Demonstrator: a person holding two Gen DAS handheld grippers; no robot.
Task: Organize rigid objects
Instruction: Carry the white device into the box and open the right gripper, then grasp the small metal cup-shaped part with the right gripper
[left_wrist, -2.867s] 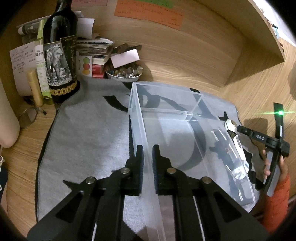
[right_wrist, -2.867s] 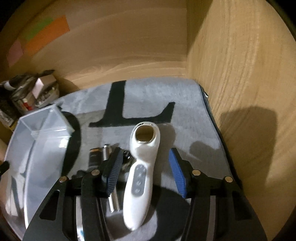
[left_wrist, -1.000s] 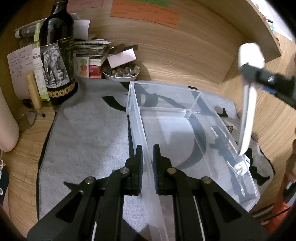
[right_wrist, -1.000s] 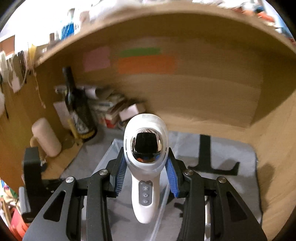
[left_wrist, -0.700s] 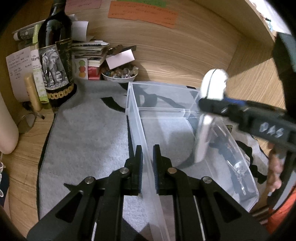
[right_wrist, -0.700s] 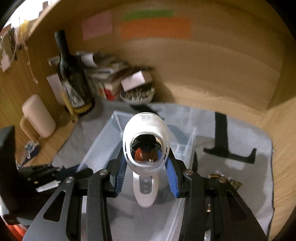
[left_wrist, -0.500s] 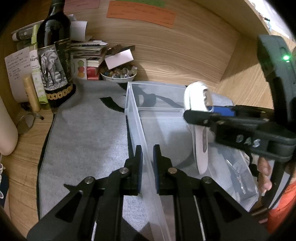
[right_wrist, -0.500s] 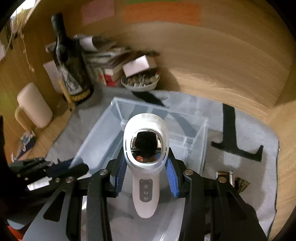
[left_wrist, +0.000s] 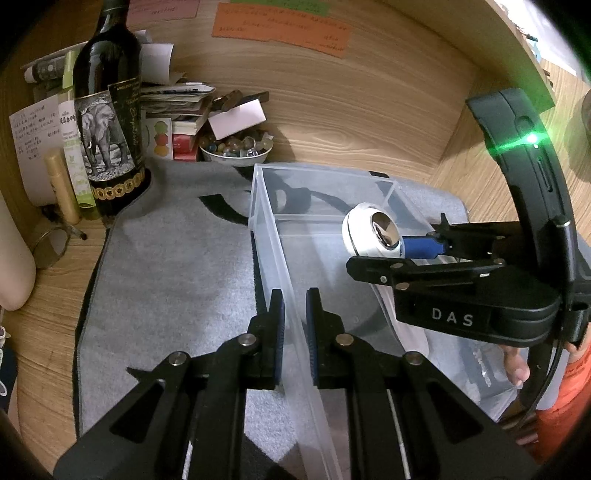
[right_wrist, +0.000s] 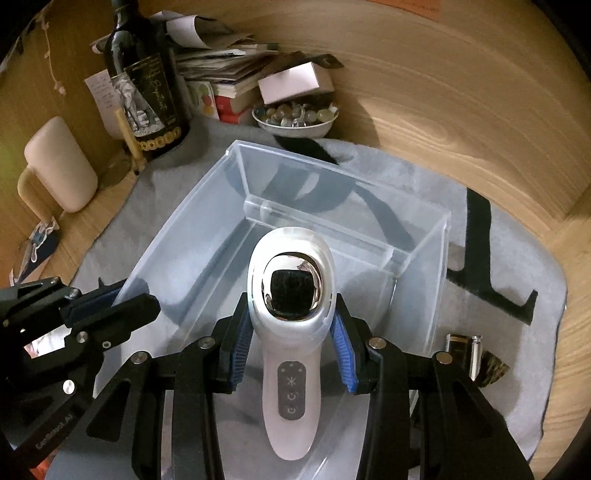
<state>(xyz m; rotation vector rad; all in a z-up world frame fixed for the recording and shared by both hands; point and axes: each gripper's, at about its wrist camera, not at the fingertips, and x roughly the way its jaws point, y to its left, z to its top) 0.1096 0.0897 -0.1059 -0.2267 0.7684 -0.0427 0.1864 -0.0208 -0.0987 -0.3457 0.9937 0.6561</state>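
Observation:
A clear plastic bin (left_wrist: 274, 221) (right_wrist: 236, 162) stands on a grey mat. My left gripper (left_wrist: 293, 325) is shut on the bin's left wall; it also shows in the right wrist view (right_wrist: 110, 306). My right gripper (right_wrist: 291, 354) is shut on a white handheld device (right_wrist: 290, 314) with a chrome head and three buttons. It holds the device inside the bin, low over the floor, handle towards me. The device (left_wrist: 373, 236) and right gripper (left_wrist: 413, 254) show over the bin in the left wrist view.
A dark wine bottle (left_wrist: 110, 122) (right_wrist: 147, 92), stacked books, a white box and a bowl of stones (left_wrist: 236, 147) (right_wrist: 295, 118) crowd the back left. A cream mug (right_wrist: 59, 166) stands at left. Small metal items (right_wrist: 469, 354) lie on the mat right of the bin. Wooden walls enclose the desk.
My right gripper carried the white device from the mat up and over, then down into the bin. The left gripper stayed clamped on the bin wall.

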